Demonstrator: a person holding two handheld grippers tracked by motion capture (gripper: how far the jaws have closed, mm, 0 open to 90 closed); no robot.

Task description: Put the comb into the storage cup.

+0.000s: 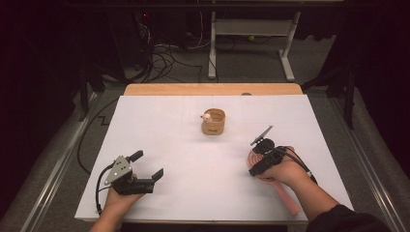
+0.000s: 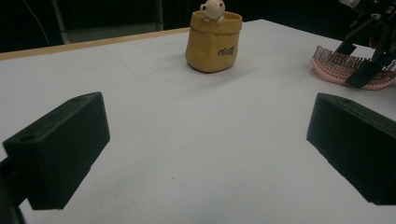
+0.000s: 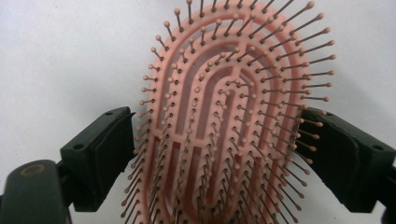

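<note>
A pink hairbrush [image 3: 224,116] lies bristles-up on the white table, its head [image 1: 252,157] near the right side and its handle [image 1: 289,200] running toward the front edge. My right gripper [image 1: 258,162] straddles the head, one black jaw against each side of it, so it is shut on the brush [image 2: 338,67]. My left gripper [image 1: 148,164] rests at the front left, open, with bare table between its jaws [image 2: 205,149]. A small tan bag-shaped pot [image 1: 213,122] with a pale figure at its rim stands upright mid-table [image 2: 214,42].
The white sheet [image 1: 193,145] covers the table; a wooden edge [image 1: 212,89] shows at the far side. Beyond it are cables and a table frame [image 1: 251,29] on the floor. Metal rails run along both sides.
</note>
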